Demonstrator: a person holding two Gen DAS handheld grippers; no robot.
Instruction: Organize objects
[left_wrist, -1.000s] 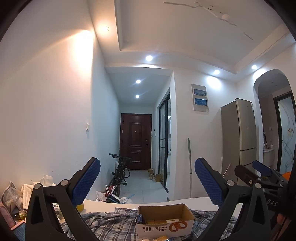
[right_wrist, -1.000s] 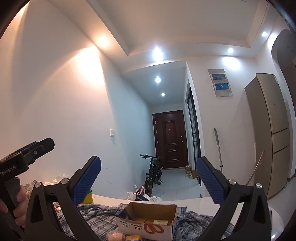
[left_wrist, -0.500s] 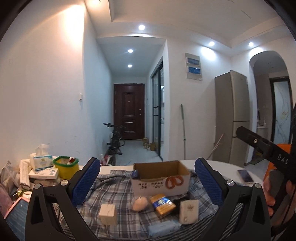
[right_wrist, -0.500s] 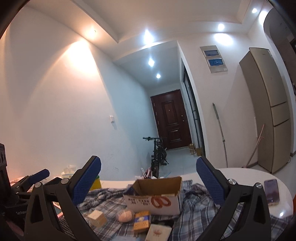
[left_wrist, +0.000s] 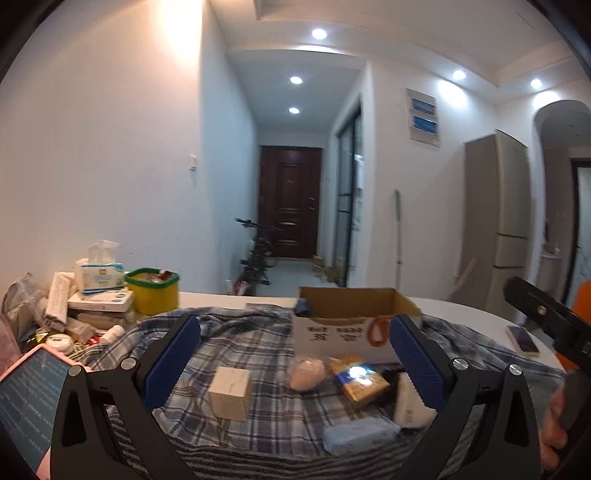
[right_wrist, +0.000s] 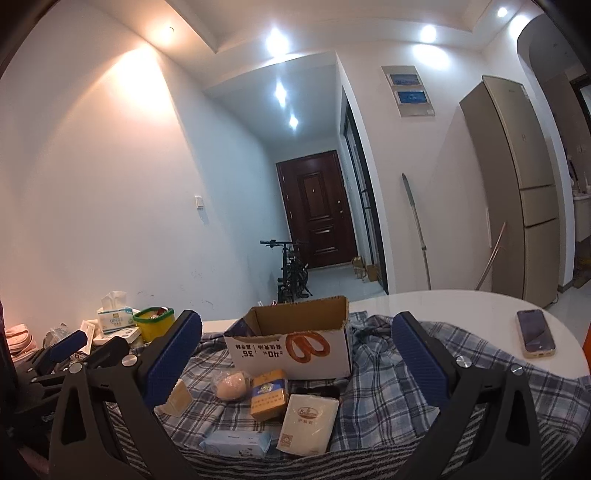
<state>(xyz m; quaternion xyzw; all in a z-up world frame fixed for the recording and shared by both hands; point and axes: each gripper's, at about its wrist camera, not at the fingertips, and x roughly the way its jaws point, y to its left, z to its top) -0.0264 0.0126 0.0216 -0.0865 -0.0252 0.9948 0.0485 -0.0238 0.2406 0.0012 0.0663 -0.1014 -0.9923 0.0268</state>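
An open cardboard box (left_wrist: 343, 325) (right_wrist: 295, 341) stands on a plaid cloth (left_wrist: 240, 343) (right_wrist: 384, 387). In front of it lie a beige cube box (left_wrist: 229, 392) (right_wrist: 178, 398), a pinkish egg-like object (left_wrist: 306, 373) (right_wrist: 231, 384), a yellow-and-blue pack (left_wrist: 360, 380) (right_wrist: 269, 393), a white tissue pack (left_wrist: 408, 408) (right_wrist: 308, 422) and a pale blue packet (left_wrist: 360, 435) (right_wrist: 236, 443). My left gripper (left_wrist: 293, 363) is open above these items. The right gripper (right_wrist: 295, 363) is also open, holding nothing. Each gripper shows at the edge of the other's view.
A yellow tub (left_wrist: 152, 290) (right_wrist: 153, 323), a tissue box (left_wrist: 99, 271) (right_wrist: 115, 315) and stacked packages (left_wrist: 99, 310) crowd the table's left. A pink-cased tablet (left_wrist: 29, 387) lies at near left. A phone (right_wrist: 535, 338) (left_wrist: 522, 339) rests on the white table (right_wrist: 443, 306) at right.
Both cameras have tilted down from the ceiling and hallway toward the table, bringing the box and the loose items into view. Both grippers stayed open.
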